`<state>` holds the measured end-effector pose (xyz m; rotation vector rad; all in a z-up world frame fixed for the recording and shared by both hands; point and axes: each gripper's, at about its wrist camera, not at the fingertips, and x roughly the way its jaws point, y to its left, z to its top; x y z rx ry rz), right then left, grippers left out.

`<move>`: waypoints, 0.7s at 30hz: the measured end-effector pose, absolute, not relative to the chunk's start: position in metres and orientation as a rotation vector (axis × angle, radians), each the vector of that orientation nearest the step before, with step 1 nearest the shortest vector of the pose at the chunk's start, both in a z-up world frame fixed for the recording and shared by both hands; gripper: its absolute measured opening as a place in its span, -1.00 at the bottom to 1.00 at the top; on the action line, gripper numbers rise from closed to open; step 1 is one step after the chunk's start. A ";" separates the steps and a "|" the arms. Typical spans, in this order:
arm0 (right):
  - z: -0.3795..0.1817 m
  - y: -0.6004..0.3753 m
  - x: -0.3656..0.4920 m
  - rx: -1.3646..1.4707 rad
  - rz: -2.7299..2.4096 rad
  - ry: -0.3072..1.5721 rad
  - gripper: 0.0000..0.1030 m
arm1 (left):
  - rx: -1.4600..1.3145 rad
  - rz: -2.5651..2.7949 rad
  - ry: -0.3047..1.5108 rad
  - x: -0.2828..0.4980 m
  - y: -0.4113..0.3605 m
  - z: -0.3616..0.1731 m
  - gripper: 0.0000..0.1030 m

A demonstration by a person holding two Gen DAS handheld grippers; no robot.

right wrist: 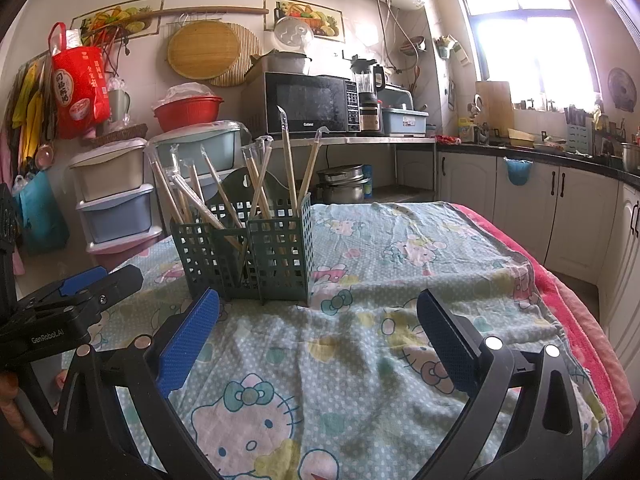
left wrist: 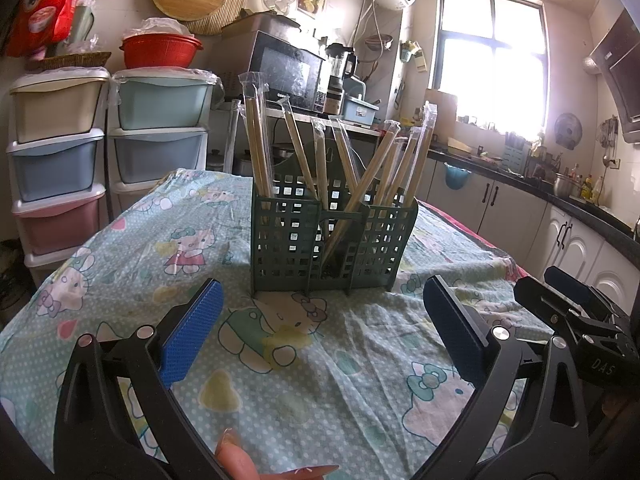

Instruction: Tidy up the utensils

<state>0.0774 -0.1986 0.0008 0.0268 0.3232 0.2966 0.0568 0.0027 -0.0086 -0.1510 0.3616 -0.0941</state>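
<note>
A dark green lattice utensil holder (left wrist: 332, 240) stands upright on the cartoon-print tablecloth (left wrist: 160, 240), filled with several plastic-wrapped wooden chopsticks (left wrist: 300, 152) leaning at different angles. My left gripper (left wrist: 320, 312) is open in front of the holder, nothing between its blue pads. In the right wrist view the same holder (right wrist: 244, 256) with its chopsticks (right wrist: 256, 188) sits ahead to the left. My right gripper (right wrist: 318, 320) is open and empty, short of the holder. Each gripper shows in the other's view: the right one (left wrist: 576, 312), the left one (right wrist: 80, 296).
Stacked plastic drawers (left wrist: 60, 160) stand left of the table. Behind are a microwave (right wrist: 308, 104), a blender (right wrist: 368, 96) and a counter with cabinets (right wrist: 560, 208). A pink blanket edge (right wrist: 568, 300) runs along the table's right side. Fingertips (left wrist: 236, 456) show at the bottom.
</note>
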 end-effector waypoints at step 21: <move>0.000 -0.199 0.077 0.026 0.297 0.323 0.87 | -0.144 -0.096 0.367 0.057 0.000 -0.008 0.79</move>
